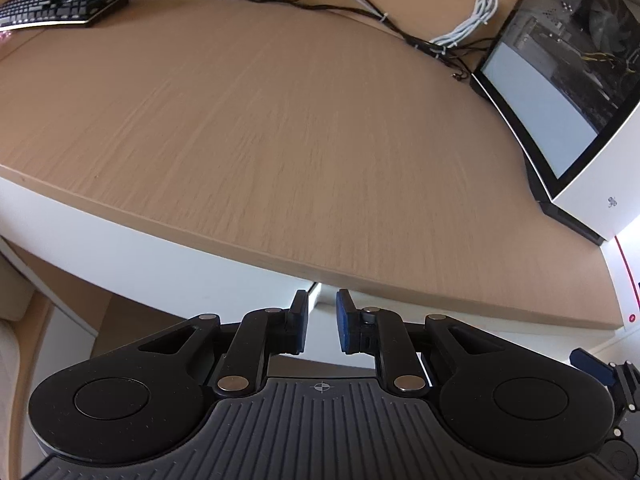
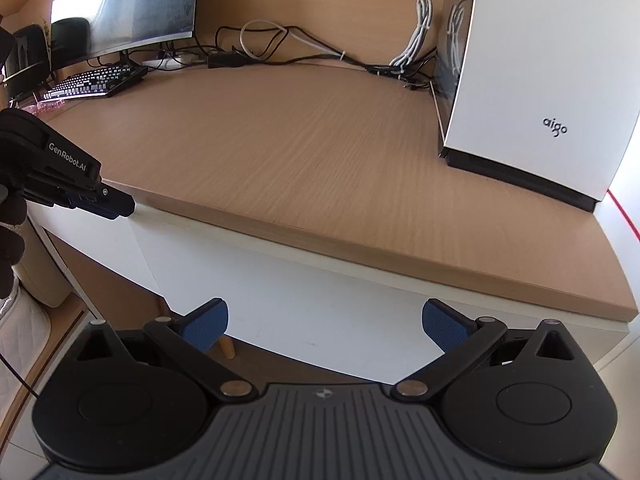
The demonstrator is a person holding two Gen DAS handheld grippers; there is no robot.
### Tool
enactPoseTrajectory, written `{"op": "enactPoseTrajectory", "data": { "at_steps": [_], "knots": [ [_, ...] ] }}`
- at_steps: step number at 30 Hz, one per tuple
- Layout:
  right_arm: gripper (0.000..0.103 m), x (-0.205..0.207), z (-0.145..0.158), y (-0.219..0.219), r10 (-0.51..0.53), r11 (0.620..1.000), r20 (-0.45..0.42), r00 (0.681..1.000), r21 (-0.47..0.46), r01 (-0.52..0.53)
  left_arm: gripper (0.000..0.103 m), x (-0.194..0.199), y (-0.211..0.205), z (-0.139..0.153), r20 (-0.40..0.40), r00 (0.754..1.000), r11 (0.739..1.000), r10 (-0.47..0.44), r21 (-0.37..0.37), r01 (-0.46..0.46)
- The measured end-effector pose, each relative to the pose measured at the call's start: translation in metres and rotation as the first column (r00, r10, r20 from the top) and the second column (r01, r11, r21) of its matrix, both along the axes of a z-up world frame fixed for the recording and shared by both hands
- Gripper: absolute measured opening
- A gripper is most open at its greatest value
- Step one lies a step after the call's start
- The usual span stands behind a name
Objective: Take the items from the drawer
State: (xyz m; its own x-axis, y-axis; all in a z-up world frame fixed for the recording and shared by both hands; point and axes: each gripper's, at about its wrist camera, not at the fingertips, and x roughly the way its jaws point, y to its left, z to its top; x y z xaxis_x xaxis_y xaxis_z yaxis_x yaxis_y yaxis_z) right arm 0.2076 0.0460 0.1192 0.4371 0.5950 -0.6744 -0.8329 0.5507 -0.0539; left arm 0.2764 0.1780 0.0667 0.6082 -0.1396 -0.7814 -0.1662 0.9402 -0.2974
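Black grippers (image 1: 322, 322), blue ribbed pads (image 2: 444, 326), "GenRobot.AI" lettering, seemingly dark glove (image 2: 10, 240)

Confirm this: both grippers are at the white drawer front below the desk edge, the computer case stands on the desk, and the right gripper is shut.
Not quite. The right gripper is open, its blue pads wide apart and empty in the right wrist view. The rest holds: both grippers face the white drawer front, and the computer case stands on the desk.

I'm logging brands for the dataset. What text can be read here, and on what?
"aigo": on the white computer case.
"GenRobot.AI": on the left gripper, seen from the right wrist view.
Small logo on the case in the left wrist view: too small to read.
Keyboard key legends: too small to read.
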Motion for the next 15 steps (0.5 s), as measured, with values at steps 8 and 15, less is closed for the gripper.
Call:
{"op": "enactPoseTrajectory", "data": {
  "at_steps": [8,15],
  "knots": [
    [0.103,0.001,-0.0021,0.0031,-0.006,1.0,-0.006,1.0,0.001,0.006,0.018,0.0056,0.0028,-0.0017,-0.009,1.0,0.999,-0.021,-0.033,0.02],
    [0.103,0.0045,-0.0035,0.004,-0.023,1.0,-0.008,1.0,-0.002,0.023,0.021,0.0083,0.0019,-0.0022,-0.014,1.0,0.999,-0.028,-0.046,0.027]
  ]
}}
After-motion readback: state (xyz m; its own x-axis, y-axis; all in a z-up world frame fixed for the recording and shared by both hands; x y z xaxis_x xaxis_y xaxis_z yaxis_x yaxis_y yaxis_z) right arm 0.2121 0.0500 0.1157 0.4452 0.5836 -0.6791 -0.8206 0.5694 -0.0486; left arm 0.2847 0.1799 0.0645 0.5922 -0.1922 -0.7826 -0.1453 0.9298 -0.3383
